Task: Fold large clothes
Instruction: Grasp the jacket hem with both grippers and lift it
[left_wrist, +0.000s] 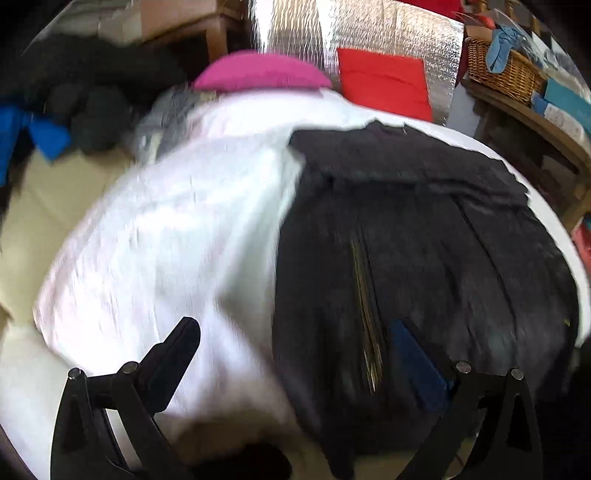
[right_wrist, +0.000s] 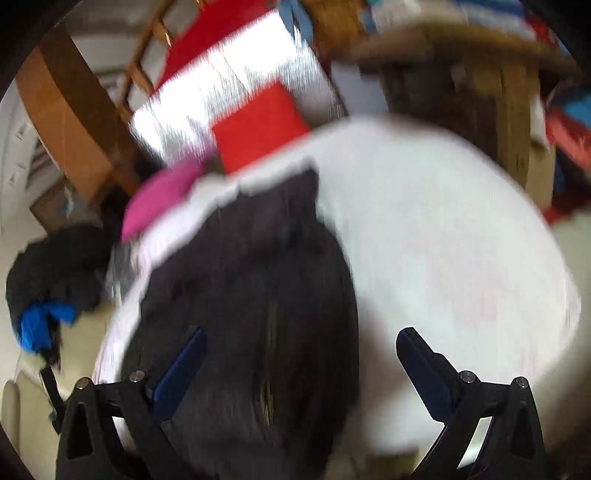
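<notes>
**Both tongs open above the dark garment**

My left gripper (left_wrist: 295, 343) hangs spread wide, holding nothing. My right gripper (right_wrist: 301, 345) likewise gapes, empty. The dark zippered garment (left_wrist: 424, 240) lies flat on the white sheet (left_wrist: 166, 240), running toward twelve o'clock. A pink cushion (left_wrist: 258, 74) sits at eleven o'clock, a red cushion (left_wrist: 384, 81) at one, a wicker basket (left_wrist: 506, 70) at two.

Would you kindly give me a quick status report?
Left gripper and right gripper open, empty. Dark jacket lies on white sheet, not yet folded. Pink cushion beyond, not obstructing.
</notes>
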